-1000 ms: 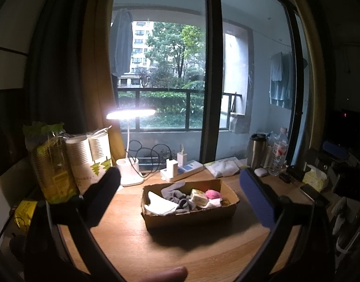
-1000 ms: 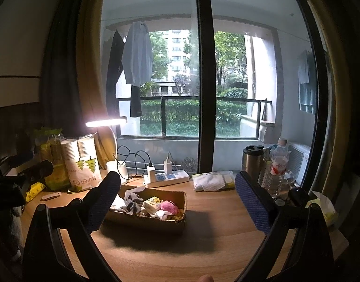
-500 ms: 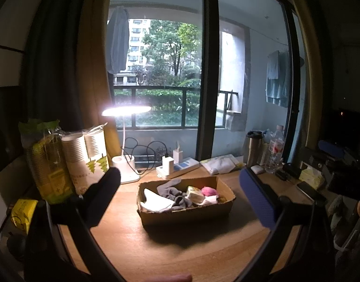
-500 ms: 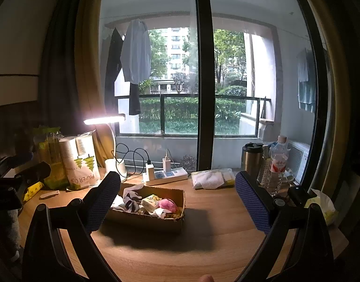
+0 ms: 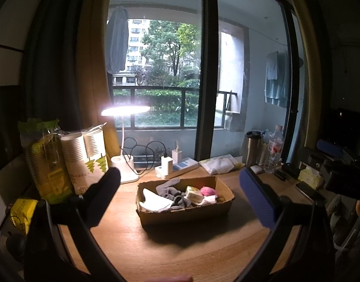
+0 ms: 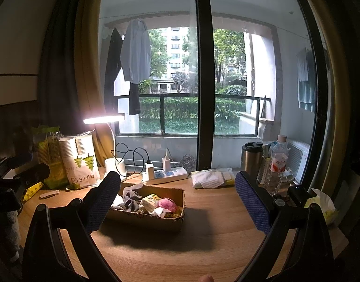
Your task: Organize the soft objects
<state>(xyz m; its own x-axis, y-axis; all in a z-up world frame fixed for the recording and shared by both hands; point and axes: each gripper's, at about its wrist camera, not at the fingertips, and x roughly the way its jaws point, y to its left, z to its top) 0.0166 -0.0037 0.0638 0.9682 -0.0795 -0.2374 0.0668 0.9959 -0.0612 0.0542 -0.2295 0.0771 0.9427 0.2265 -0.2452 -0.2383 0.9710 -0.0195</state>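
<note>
A cardboard box (image 5: 187,213) stands on the wooden desk; it also shows in the right wrist view (image 6: 144,219). It holds soft things: grey socks (image 5: 174,193), a white cloth (image 5: 155,202), a yellow packet (image 5: 194,193) and a pink ball (image 5: 208,190). The socks (image 6: 131,198) and pink ball (image 6: 167,204) show in the right view too. My left gripper (image 5: 180,199) is open and empty, held back from the box. My right gripper (image 6: 177,202) is open and empty, also short of the box.
A lit desk lamp (image 5: 125,110), paper cup sleeves (image 5: 86,155) and a green bag (image 5: 43,159) stand at the left. A power strip (image 6: 164,175), a white packet (image 6: 212,178), a steel tumbler (image 6: 251,162) and a water bottle (image 6: 277,162) line the window side. A tissue pack (image 6: 322,205) lies at the right.
Both views have shifted slightly, and the box sits a little lower and nearer in each. Both grippers stay open and empty.
</note>
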